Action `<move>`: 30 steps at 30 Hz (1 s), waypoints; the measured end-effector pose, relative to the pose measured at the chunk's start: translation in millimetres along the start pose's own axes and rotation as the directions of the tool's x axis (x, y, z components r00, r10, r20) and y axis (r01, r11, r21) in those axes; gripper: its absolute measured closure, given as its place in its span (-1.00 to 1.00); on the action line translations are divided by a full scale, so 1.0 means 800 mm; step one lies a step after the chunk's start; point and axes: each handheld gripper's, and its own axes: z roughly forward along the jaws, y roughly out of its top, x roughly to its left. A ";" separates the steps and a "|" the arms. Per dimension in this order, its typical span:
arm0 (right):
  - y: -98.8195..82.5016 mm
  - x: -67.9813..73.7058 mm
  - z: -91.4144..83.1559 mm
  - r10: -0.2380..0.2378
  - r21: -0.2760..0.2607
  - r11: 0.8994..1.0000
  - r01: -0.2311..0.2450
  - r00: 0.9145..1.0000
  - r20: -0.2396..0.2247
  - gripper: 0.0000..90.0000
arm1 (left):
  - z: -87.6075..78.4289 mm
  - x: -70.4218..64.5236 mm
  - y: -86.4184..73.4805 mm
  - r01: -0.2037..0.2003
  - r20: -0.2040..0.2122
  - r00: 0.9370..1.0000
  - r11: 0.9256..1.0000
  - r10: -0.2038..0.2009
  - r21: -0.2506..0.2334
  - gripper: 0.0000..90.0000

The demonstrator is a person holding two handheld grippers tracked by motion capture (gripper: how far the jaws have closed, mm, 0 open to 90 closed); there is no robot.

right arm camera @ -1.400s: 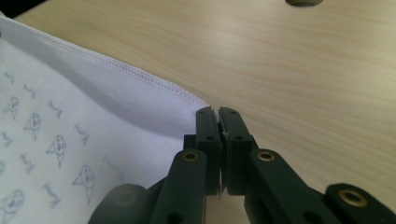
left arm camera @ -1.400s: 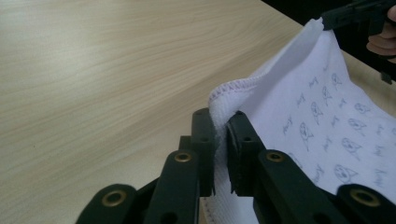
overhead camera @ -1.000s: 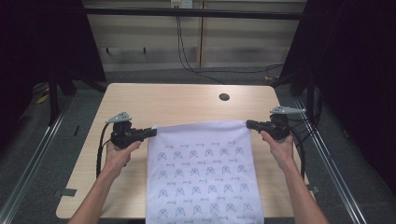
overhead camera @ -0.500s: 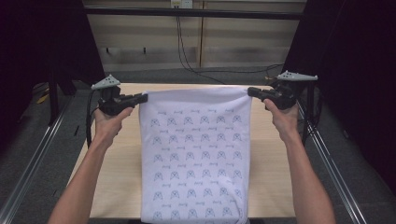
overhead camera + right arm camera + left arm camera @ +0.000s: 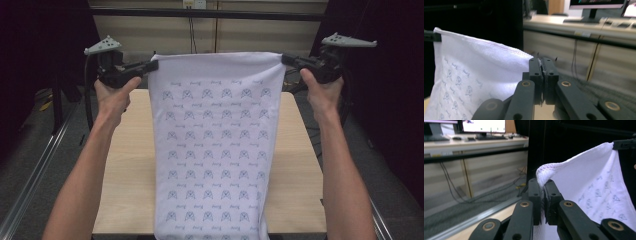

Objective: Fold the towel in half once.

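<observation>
In the high view, a white patterned towel is held up by its two top corners above the wooden bench, its top edge stretched taut. One corner is clamped by the left hand-held gripper, the other by the right hand-held gripper.

In the left gripper view, a bunched, hemmed corner of the towel is pinched between the closed jaws.

In the right gripper view, the towel is gripped at its corner by jaws pressed together.
</observation>
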 end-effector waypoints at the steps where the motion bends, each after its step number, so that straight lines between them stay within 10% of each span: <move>1: 0.006 0.000 -0.006 -0.003 -0.020 1.000 0.003 1.000 0.005 0.96 | -0.001 -0.005 0.005 -0.010 0.008 1.000 1.000 0.010 -0.005 0.91; 6: -0.007 -0.003 -0.022 0.004 -0.007 1.000 -0.004 1.000 0.009 0.96 | 0.004 -0.015 -0.025 -0.018 0.043 0.999 0.999 0.017 0.033 0.91; 17: -0.170 0.000 -0.018 0.108 0.173 0.981 -0.094 0.992 -0.071 0.96 | 0.008 -0.031 -0.170 -0.003 0.133 0.991 0.971 -0.030 0.238 0.90; 30: -0.272 0.087 -0.061 0.131 0.357 0.933 -0.046 0.967 -0.219 0.96 | -0.054 -0.086 -0.273 0.025 0.240 0.963 0.932 -0.119 0.361 0.87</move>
